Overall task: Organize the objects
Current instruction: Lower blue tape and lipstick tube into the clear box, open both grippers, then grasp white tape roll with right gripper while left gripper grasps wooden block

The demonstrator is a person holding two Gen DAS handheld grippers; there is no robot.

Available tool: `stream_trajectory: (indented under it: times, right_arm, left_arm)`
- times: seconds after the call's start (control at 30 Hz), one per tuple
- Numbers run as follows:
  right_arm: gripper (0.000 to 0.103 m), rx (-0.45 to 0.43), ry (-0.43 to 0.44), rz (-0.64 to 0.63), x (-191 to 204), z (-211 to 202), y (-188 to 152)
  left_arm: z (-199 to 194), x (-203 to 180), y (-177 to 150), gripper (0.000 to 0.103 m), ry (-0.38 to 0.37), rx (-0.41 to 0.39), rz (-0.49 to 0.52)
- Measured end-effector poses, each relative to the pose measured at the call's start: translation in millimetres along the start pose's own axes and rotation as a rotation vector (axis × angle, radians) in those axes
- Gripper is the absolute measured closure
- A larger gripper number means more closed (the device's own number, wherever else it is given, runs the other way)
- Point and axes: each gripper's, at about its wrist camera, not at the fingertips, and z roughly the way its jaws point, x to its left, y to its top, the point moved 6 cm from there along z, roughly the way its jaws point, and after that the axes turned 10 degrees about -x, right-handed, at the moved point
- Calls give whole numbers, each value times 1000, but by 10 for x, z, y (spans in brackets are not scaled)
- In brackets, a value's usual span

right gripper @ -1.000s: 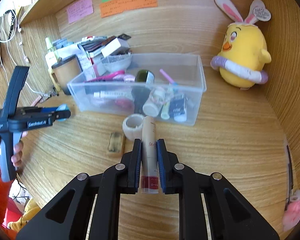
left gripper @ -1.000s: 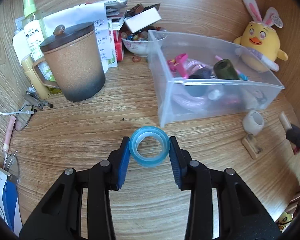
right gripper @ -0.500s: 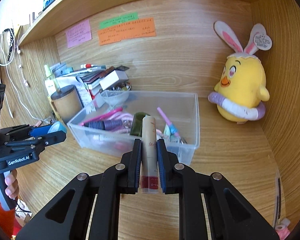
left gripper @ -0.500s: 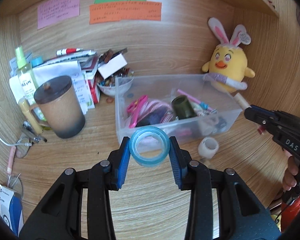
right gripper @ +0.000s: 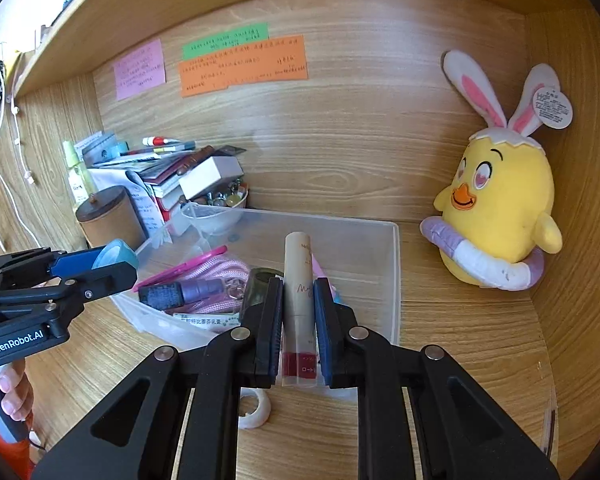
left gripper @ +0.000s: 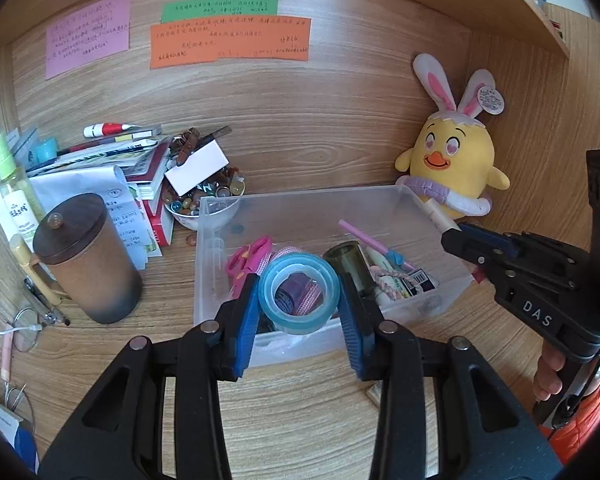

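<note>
Over clear bin (left gripper: 220,216): left gripper (left gripper: 299,296) pinches tape roll (left gripper: 299,298), right gripper (right gripper: 298,312) clamps tube (right gripper: 298,300); bin contents partly hidden.

Left gripper (left gripper: 299,300), black with blue pads, pointing forward, jaws partly apart and clamped on a blue ring-shaped roll held between the pads. Seen from the right wrist camera at the left edge, level and aimed rightward, gripped by a bare hand (right gripper: 14,390) below a sleeve of orange cloth. Right gripper (right gripper: 298,312), same build, jaws nearly together, pinching an upright beige tube. Seen from the left wrist camera at the right edge, aimed leftward, held from beneath by a hand (left gripper: 550,374) with curled fingers.
</note>
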Motion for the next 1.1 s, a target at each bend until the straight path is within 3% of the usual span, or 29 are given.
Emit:
stream_trajectory:
  times: [0.5, 0.57, 0.73, 0.83, 0.97, 1.1]
  right_arm:
    - [89, 133, -4, -26, 4, 495, -237]
    - [89, 149, 2, -24, -1, 501, -255]
    - [89, 142, 37, -22, 21, 396, -216]
    - [87, 128, 50, -30, 43, 291, -174]
    - [74, 108, 80, -47, 91, 93, -158]
    - [72, 111, 111, -75, 172, -65, -237]
  left_arm:
    - [449, -19, -125, 64, 0, 110, 24]
    - [439, -48, -130, 62, -6, 112, 31]
    - [315, -90, -78, 42, -13, 81, 41]
    - [205, -96, -39, 41, 1, 55, 60]
    - [77, -88, -59, 28, 8, 41, 70]
    - [-17, -71, -178, 27, 9, 58, 81]
